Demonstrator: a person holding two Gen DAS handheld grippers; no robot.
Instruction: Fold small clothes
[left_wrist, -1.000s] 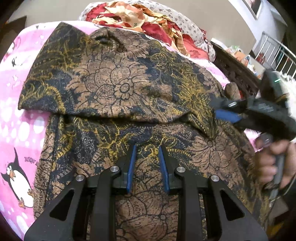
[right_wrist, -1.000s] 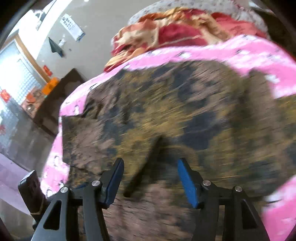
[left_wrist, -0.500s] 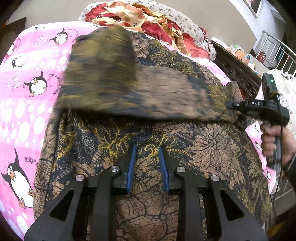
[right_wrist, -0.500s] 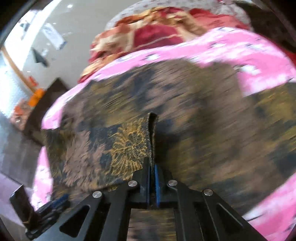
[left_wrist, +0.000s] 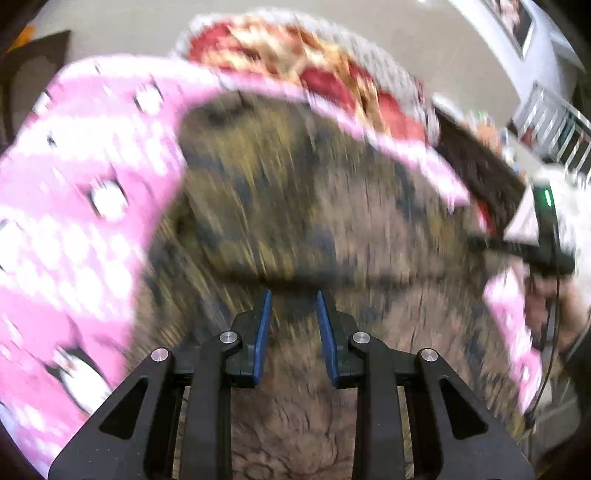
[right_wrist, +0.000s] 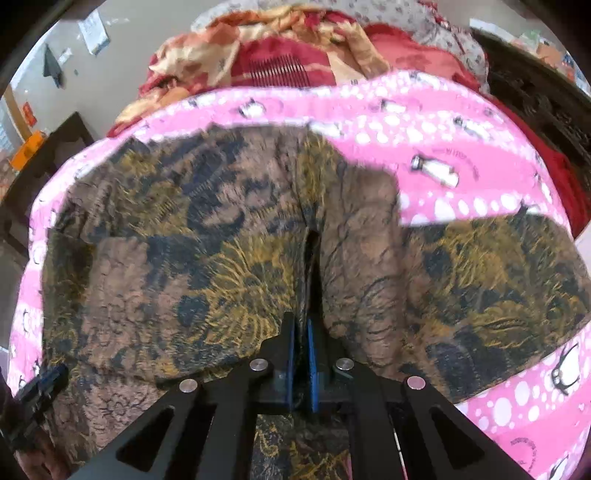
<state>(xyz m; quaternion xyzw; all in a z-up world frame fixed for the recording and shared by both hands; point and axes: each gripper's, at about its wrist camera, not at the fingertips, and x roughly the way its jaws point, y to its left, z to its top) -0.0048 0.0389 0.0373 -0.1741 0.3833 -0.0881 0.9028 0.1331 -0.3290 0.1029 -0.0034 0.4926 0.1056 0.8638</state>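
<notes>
A brown, black and gold batik garment (right_wrist: 229, 236) lies on a pink penguin-print bedsheet (right_wrist: 443, 140). My right gripper (right_wrist: 300, 325) is shut on a raised fold of the garment, the cloth pinched between its blue pads. The same garment shows blurred in the left wrist view (left_wrist: 295, 206), partly folded over itself. My left gripper (left_wrist: 293, 295) is open and empty, just above the near part of the garment. The right gripper also shows in the left wrist view (left_wrist: 517, 247) at the garment's right edge.
A heap of red and orange floral bedding (right_wrist: 280, 48) lies at the far end of the bed. A dark carved wooden bed frame (right_wrist: 539, 96) runs along the right. Dark furniture (right_wrist: 48, 155) stands at the left.
The right gripper closed on the garment's edge and has pulled the folded flap across toward the right. The left gripper stays open; its view has shifted and is blurred.
</notes>
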